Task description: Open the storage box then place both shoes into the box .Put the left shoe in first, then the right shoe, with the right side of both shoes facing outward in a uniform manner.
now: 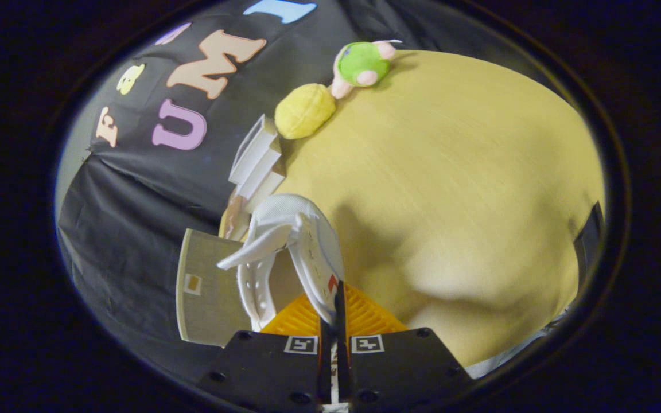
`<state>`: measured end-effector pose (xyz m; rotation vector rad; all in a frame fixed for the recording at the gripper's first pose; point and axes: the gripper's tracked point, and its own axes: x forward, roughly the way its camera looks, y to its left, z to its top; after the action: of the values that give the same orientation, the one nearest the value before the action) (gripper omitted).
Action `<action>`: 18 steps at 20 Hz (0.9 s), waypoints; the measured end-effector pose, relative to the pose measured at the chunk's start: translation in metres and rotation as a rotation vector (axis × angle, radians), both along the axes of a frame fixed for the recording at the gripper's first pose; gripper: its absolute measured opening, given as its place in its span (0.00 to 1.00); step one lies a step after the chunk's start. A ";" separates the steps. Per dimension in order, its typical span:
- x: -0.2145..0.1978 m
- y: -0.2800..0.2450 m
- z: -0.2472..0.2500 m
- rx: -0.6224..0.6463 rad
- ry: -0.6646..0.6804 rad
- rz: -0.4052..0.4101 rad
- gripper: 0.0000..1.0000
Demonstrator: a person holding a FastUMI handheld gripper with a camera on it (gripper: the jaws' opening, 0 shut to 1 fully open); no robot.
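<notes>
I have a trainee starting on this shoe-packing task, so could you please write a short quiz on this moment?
1. True or false: the jaws are shut on the white shoe.
2. Which soft toy lies nearer the stacked white boxes: A) the green plush, B) the yellow plush?
3. Fill in: the toys rest on a ___ table.

Key:
1. True; the gripper pinches the shoe's edge between both fingers, holding it off the table.
2. B.
3. Wooden, light-coloured.
</notes>
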<state>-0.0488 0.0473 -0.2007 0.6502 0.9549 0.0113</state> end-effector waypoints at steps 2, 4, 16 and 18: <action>0.012 0.028 0.030 0.029 -0.049 0.035 0.07; 0.027 0.058 0.059 0.028 -0.095 0.067 0.07; 0.048 0.261 0.133 0.020 -0.179 0.357 0.07; 0.048 0.286 0.115 -0.007 -0.146 0.387 0.07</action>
<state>-0.0008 0.3333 -0.0853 0.4436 0.9258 0.3935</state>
